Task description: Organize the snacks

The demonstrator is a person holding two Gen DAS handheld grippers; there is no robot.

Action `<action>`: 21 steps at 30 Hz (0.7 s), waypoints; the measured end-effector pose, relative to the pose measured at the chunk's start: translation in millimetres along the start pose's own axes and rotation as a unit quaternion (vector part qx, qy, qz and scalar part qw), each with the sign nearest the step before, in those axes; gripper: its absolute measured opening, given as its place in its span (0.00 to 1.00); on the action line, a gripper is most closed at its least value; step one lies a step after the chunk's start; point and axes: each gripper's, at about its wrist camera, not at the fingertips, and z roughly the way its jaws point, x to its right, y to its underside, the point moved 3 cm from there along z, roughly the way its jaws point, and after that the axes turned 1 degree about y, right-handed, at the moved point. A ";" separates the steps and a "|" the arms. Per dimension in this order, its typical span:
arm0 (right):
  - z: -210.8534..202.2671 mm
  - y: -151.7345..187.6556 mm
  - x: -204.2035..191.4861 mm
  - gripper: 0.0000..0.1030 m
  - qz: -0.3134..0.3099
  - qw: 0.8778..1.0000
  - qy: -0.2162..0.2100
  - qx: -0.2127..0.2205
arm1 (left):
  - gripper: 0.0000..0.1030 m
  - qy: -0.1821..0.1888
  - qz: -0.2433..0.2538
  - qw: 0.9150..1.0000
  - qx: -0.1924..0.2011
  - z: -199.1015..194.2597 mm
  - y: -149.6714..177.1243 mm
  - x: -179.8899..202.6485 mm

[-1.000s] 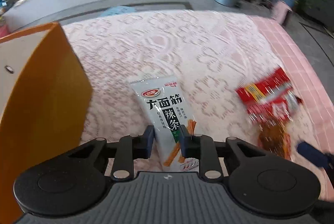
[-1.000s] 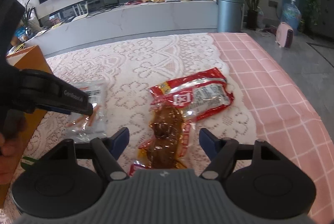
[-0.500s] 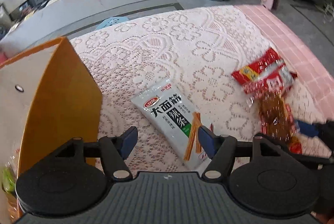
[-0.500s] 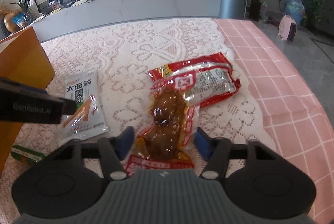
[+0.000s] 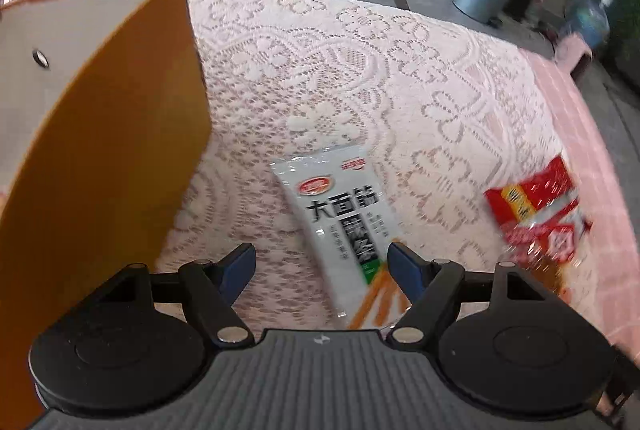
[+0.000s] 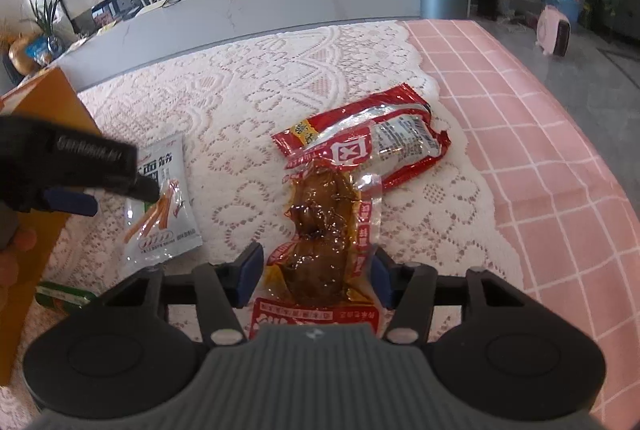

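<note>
The lace-covered worktop (image 6: 280, 89) lies bare beyond the packets, giving free passage toward its far edge, and the pink checked stretch (image 6: 540, 169) on the right is open too. On the left the tall orange box (image 5: 120, 149) walls off that side. The white snack packet (image 5: 344, 226) lies just beside the box, near the red packet (image 6: 360, 149), with a bare strip of lace between them. The left claw (image 6: 120, 197) hangs over the white packet's edge, blocking approach there.
</note>
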 end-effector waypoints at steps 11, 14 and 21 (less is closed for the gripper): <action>-2.3 -1.3 7.1 0.53 0.021 1.000 -0.010 0.003 | 0.87 -0.069 0.049 0.996 0.025 17.2 2.7 37.9; -1.9 -2.3 7.5 0.53 0.022 1.000 -0.012 0.004 | 0.72 -0.048 0.077 0.995 0.029 14.4 4.6 39.1; -2.8 -2.3 8.5 0.53 0.026 1.000 -0.015 0.004 | 0.64 0.016 0.195 0.981 0.003 2.8 18.1 44.3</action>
